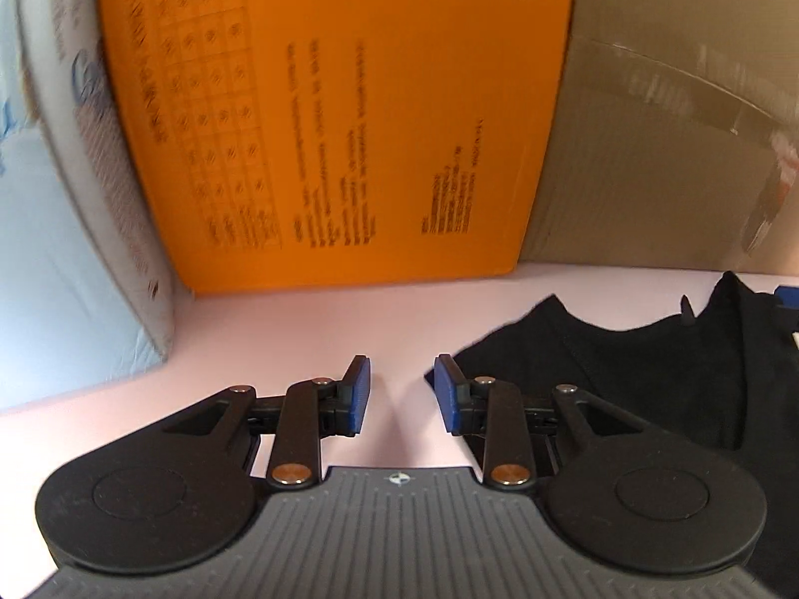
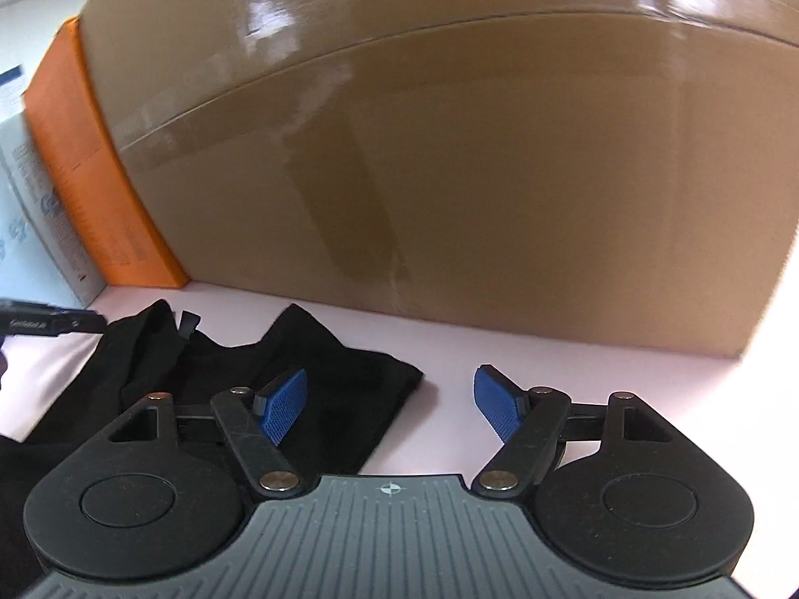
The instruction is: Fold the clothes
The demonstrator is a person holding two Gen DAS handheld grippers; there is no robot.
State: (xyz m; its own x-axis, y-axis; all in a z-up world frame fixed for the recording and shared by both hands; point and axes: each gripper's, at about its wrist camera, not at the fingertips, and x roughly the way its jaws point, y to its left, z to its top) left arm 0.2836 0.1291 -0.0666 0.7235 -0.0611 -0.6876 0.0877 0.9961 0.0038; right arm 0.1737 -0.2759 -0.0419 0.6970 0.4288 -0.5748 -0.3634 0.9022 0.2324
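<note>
Lying flat on the pale tabletop (image 1: pixel 299 329), the black garment (image 1: pixel 624 389) spreads between both claws. The left gripper (image 1: pixel 402 394), narrowly parted and empty, has its sleeve corner just rightward; the right gripper (image 2: pixel 389 404), wide and empty, straddles the opposite sleeve edge.

A pale pink, smooth table (image 1: pixel 309 329) is seen across the foreground. At its far edge a large brown cardboard box (image 2: pixel 499 174) sealed with glossy clear tape is stood. An orange printed carton (image 1: pixel 349 125) with black text is set just beside it on the left, and a white and light-blue printed box (image 1: pixel 75 249) is placed beyond that. Daylight glare is reflected on the tape.
</note>
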